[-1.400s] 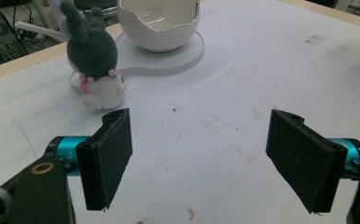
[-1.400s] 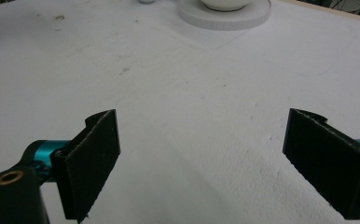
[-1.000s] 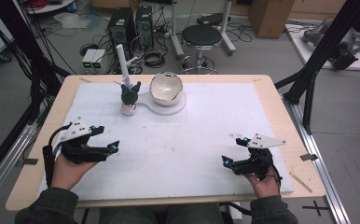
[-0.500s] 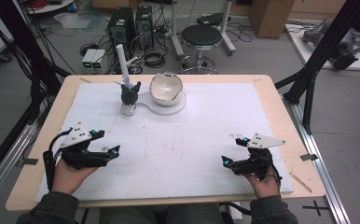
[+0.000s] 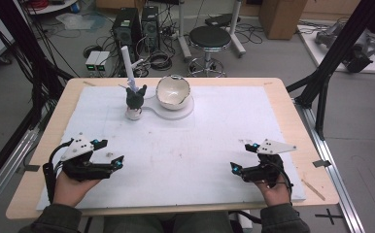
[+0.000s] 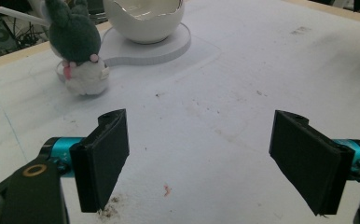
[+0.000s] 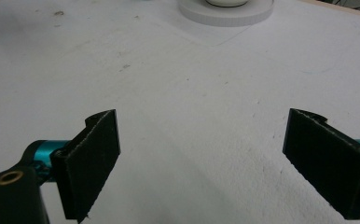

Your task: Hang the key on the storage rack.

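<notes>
Both grippers rest at the near edge of the desk (image 5: 273, 97), empty, jaws spread wide: the left gripper (image 5: 109, 153) at the near left, the right gripper (image 5: 241, 156) at the near right. The plush rabbit (image 5: 135, 101) stands upright at the far side, at about one o'clock from the left gripper and eleven o'clock from the right, so the left looks the nearer. Bare white mat lies between; the eggshell-shaped bowl (image 5: 173, 91) on its round base sits just beside the rabbit at its three o'clock, leaving less room there.
</notes>
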### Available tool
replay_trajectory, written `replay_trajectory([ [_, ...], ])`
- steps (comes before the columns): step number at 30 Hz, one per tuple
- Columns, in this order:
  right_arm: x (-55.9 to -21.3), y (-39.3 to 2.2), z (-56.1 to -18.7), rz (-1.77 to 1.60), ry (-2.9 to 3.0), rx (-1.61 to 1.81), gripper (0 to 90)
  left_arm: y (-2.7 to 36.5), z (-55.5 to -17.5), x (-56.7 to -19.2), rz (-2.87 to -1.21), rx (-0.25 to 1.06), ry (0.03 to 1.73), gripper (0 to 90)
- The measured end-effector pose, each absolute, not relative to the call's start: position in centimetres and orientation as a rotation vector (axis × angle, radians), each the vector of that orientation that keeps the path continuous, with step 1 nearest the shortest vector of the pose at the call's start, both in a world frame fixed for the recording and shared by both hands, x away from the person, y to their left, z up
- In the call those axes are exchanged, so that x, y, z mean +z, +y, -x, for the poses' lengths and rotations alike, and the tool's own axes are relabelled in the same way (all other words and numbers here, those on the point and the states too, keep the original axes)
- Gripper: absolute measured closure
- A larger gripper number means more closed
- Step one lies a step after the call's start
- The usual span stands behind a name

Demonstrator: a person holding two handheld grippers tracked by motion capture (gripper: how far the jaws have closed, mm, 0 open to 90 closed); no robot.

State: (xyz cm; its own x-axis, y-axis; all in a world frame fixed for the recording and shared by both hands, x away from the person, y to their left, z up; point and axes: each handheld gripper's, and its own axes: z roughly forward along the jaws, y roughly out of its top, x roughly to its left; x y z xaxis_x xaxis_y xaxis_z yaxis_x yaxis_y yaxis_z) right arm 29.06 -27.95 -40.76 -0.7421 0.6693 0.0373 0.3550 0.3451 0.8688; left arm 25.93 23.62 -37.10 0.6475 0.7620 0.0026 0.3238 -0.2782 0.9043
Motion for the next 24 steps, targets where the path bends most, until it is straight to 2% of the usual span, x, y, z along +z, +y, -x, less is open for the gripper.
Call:
replay_trajectory([
  [24, -40.9, -27.8, -29.1, -0.915, 2.298, 1.345, 10.0, 24.6, -23.7, -39.1, -1.88, 0.556, 0.871, 20.1],
])
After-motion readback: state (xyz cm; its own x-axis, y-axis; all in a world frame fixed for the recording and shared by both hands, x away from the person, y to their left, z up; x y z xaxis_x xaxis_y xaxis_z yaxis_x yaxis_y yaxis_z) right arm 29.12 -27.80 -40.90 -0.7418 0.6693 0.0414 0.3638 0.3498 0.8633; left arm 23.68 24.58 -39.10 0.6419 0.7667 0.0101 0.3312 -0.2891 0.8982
